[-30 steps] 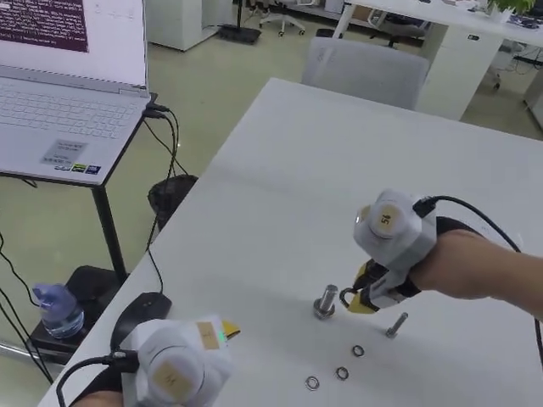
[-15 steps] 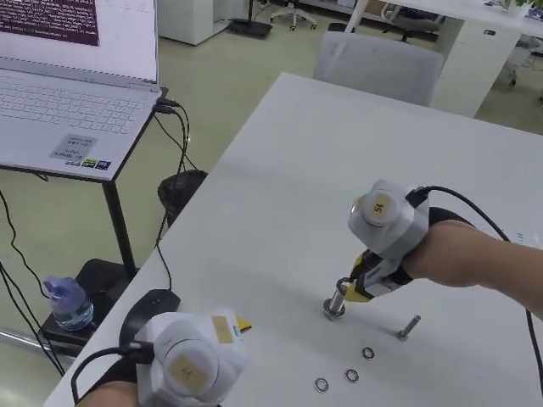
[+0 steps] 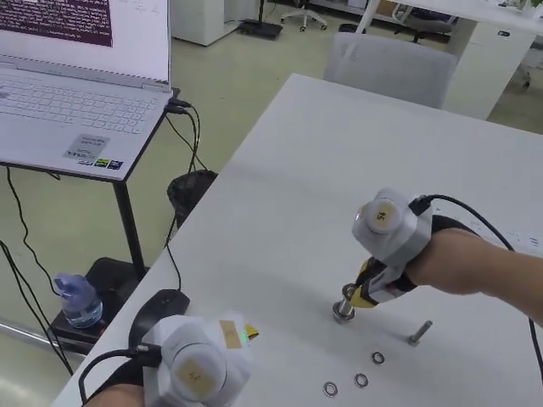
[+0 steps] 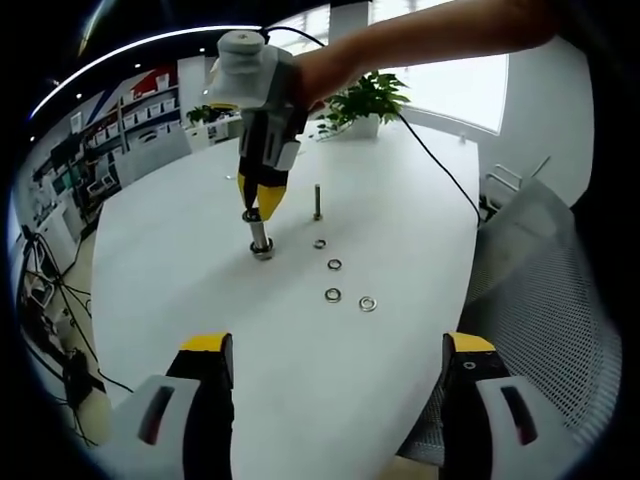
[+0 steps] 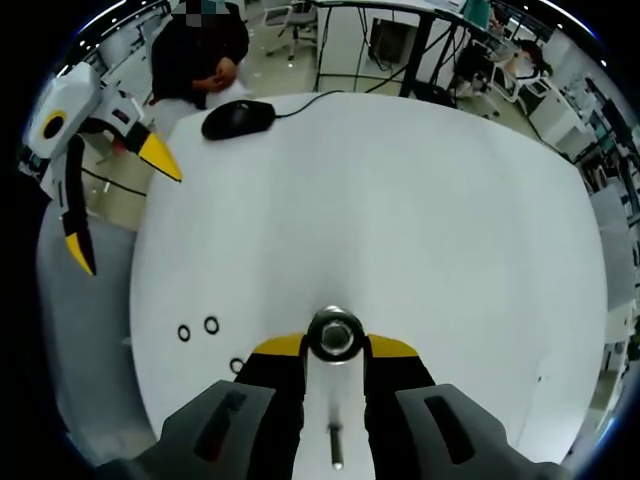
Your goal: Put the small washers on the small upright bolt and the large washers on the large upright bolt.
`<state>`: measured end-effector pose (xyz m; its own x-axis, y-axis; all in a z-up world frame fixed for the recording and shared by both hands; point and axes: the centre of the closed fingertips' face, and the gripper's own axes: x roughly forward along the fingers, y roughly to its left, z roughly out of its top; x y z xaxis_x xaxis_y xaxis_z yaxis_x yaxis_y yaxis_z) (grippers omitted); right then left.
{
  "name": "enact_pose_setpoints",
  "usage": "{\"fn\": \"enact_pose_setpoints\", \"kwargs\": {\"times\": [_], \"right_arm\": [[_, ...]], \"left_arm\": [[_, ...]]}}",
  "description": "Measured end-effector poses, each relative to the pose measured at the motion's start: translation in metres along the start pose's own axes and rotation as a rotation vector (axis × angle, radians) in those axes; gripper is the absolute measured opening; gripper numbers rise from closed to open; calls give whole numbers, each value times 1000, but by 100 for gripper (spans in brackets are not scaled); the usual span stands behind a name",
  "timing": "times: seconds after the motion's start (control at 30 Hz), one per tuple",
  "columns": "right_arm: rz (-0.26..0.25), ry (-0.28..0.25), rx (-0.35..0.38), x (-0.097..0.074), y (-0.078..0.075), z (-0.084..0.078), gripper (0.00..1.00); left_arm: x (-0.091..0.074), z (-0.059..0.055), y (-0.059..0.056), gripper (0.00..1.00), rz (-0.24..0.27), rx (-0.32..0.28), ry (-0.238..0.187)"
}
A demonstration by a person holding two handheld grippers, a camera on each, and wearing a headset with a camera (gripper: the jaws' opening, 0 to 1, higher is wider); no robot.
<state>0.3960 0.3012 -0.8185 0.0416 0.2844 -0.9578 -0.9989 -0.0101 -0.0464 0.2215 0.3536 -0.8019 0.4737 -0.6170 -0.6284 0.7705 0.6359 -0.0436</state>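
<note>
Right now your right gripper (image 3: 352, 297) pinches one large washer (image 5: 314, 336) atop the large bolt (image 4: 261, 243), and your left gripper (image 4: 337, 345) gapes empty. Two bolts stand, the small bolt (image 4: 317, 202) beside the large. Four washers (image 4: 333, 265) lie loose on the white table (image 3: 297, 186), with a laptop (image 3: 76, 93) and a grey chair (image 3: 386, 64) nearby.

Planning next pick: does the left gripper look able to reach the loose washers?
Likely yes: the open left gripper faces the washers over bare table; the right gripper holds a large washer at the large bolt.

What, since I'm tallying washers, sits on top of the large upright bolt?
A large washer, pinched by the right gripper, sits atop the large bolt. The jaws cover the bolt's very tip.
</note>
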Motion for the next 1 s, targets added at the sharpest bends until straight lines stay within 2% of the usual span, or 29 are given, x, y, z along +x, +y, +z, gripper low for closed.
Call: {"fn": "enact_pose_setpoints", "kwargs": {"times": [0.33, 1.0], "right_arm": [[13, 12, 0, 14, 1, -4, 22], [24, 37, 9, 41, 1, -13, 22]], "left_arm": [[-1, 8, 4, 86, 5, 0, -14], [6, 1, 5, 83, -8, -4, 12]]}}
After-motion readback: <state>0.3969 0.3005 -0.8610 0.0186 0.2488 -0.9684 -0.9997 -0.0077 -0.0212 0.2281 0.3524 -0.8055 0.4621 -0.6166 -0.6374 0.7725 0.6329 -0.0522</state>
